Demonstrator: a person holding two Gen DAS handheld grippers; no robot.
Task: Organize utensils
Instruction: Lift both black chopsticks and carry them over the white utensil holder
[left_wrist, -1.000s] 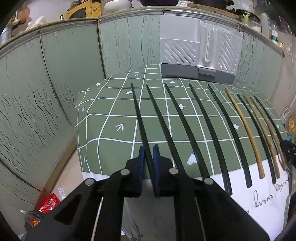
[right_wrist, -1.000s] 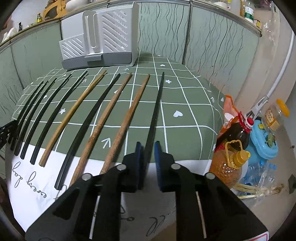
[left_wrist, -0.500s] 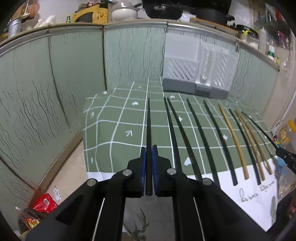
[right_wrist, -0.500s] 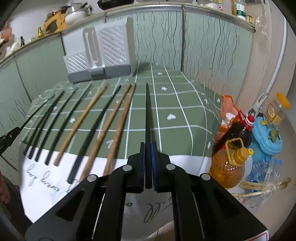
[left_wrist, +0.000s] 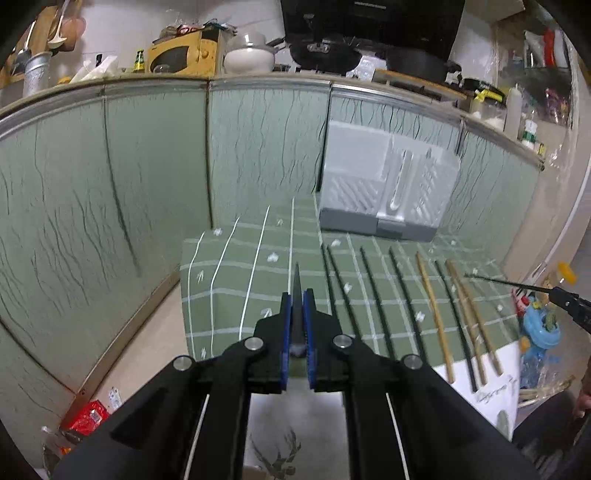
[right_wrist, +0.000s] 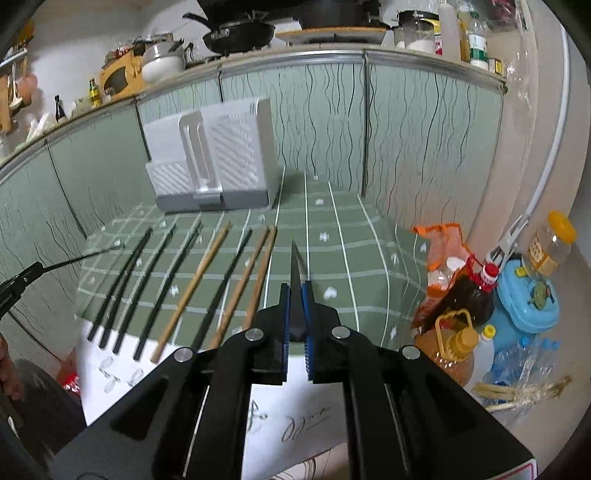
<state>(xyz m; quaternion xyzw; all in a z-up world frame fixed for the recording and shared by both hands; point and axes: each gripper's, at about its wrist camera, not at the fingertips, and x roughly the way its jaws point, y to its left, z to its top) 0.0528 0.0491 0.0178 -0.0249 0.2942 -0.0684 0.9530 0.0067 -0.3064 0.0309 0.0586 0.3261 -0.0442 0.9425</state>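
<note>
Green tablecloth (right_wrist: 369, 236) with white grid, black and tan chopsticks (right_wrist: 207, 280), white-grey holder (right_wrist: 210, 166)

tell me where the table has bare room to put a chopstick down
Bare cloth lies left of the row, between the leftmost black chopstick and the table's left edge. More lies right of the row, between the rightmost wooden chopstick and the edge by the orange bag. The row itself is crowded; the utensil holder fills the back.
</note>
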